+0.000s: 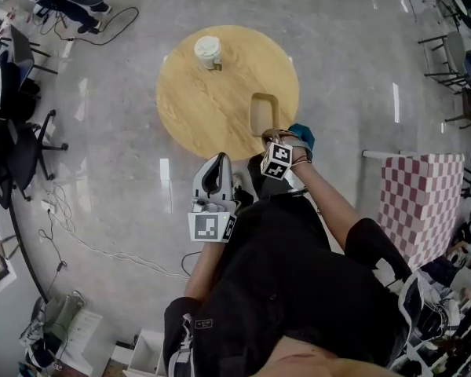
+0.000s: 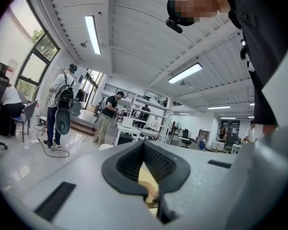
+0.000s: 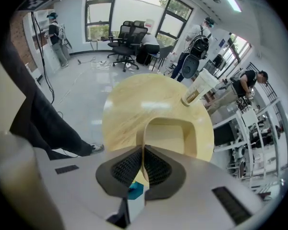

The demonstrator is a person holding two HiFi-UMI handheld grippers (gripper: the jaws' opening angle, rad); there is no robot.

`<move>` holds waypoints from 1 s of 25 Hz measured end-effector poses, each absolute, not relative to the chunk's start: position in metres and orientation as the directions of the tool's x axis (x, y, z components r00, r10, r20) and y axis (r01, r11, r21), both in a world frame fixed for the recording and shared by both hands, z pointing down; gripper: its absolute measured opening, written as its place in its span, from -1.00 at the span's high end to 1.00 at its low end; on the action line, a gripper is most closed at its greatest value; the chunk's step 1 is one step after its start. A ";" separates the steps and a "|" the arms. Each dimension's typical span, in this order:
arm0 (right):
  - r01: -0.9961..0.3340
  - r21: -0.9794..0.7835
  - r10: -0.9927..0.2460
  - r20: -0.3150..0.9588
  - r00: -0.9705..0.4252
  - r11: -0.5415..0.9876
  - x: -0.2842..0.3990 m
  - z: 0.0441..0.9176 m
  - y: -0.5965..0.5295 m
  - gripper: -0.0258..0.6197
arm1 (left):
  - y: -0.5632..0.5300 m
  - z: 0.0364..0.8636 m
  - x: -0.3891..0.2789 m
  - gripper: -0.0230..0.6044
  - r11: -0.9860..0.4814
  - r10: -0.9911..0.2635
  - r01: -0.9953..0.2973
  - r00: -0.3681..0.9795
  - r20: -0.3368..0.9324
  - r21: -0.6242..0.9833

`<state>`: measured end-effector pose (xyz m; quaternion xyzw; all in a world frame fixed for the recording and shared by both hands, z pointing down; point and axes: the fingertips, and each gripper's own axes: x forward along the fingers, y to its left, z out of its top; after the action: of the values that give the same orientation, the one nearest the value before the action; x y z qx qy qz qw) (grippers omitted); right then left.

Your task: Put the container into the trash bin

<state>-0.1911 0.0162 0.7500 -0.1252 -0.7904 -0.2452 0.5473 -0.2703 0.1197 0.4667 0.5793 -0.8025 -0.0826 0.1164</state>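
A tan, open-topped rectangular container (image 1: 262, 113) lies near the front right edge of the round wooden table (image 1: 196, 104). My right gripper (image 1: 272, 137) points steeply down at its near end. In the right gripper view the right gripper (image 3: 142, 150) is shut on the thin near rim of the container (image 3: 169, 137), with the pads pressed on it. My left gripper (image 1: 217, 162) is held level in front of the person's body, short of the table. In its own view the left gripper (image 2: 145, 146) is shut with nothing between the pads.
A lidded paper cup (image 1: 208, 51) stands at the table's far side, also seen upright as the cup (image 3: 197, 92). A small teal object (image 1: 303, 136) lies below my right gripper. A pink-and-white checkered box (image 1: 421, 199) stands on the floor at the right. Office chairs and cables line the left.
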 end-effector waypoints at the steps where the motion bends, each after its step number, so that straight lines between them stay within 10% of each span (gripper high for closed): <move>1: 0.445 0.254 -0.077 0.923 -0.377 0.859 -0.185 0.743 0.021 0.81 | 0.123 0.464 -0.267 0.90 0.299 -0.954 -0.916 -0.287 0.084 0.267; 25: -0.077 0.289 -0.293 0.854 -0.429 0.954 -0.001 0.658 0.025 0.81 | 0.073 0.463 -0.128 0.90 -0.114 -0.989 -0.957 0.134 0.058 0.266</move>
<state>-0.0015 0.0245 0.6582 0.1102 -0.8390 -0.1034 0.5228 -0.1284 0.0734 0.4629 0.7432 -0.6548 -0.0670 0.1201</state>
